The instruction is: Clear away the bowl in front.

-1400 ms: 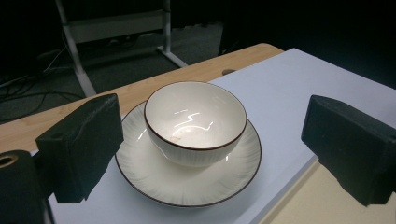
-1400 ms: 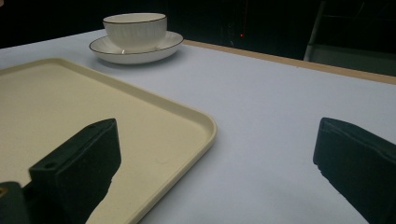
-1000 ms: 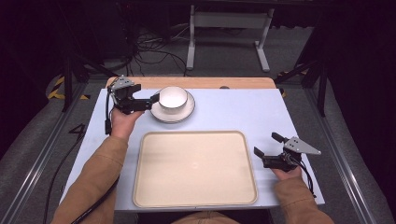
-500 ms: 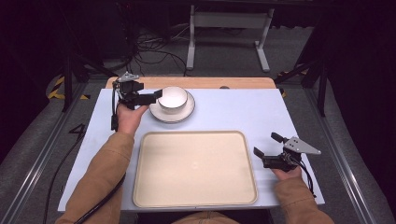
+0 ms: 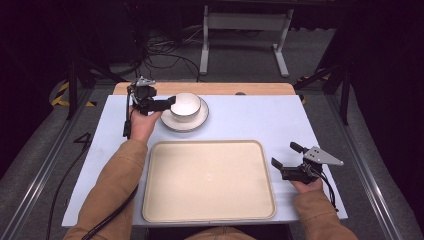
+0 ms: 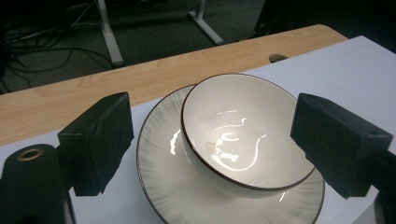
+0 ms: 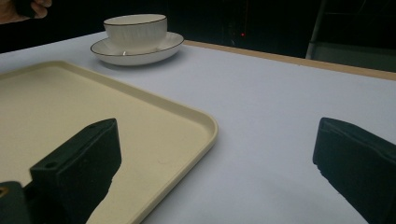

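The left gripper (image 5: 162, 104), jaws released, is held astride the bowl (image 5: 185, 106) on its plate (image 5: 200, 121), upper centre-left, apparently for grasping. The right gripper (image 5: 286, 161), jaws released, is parked beside the tray (image 5: 207, 180).

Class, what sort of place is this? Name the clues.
Probably a lab or recording studio, not a dining room: a white table on a dark floor with loose cables, and a hand-held left gripper near a bowl.

bowl (image 5: 185, 105): white, thin dark rim, upright, empty, sitting on the plate
plate (image 5: 200, 121): white, dark-edged, far left of surface
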A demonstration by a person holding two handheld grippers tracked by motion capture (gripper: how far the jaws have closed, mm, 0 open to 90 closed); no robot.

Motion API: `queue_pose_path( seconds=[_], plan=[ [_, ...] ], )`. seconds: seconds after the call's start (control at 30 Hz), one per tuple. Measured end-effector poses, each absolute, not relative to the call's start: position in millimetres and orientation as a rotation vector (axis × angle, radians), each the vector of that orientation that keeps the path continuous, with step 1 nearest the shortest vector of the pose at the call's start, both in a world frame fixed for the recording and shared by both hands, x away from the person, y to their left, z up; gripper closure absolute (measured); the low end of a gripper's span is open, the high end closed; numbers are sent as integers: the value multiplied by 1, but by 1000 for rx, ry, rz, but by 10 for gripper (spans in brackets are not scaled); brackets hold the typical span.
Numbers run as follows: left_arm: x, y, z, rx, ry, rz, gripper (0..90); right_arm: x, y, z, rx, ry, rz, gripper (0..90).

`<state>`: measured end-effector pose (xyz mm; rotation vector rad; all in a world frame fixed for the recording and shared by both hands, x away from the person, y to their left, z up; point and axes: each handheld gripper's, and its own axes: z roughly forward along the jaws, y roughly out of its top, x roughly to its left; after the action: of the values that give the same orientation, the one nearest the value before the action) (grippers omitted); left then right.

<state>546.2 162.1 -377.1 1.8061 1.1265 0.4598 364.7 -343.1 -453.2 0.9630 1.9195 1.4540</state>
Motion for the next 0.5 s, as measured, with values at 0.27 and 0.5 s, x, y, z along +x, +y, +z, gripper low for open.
queue_pose_path(
  seconds=[0.27,0.5],
  plan=[
    [561,151,-390,1871,1163,395,144,365,-343,-453,968,1920,1462,15],
    [569,144,-400,1909,1204,361,149,365,-343,-453,971,1921,1467,16]
  ],
)
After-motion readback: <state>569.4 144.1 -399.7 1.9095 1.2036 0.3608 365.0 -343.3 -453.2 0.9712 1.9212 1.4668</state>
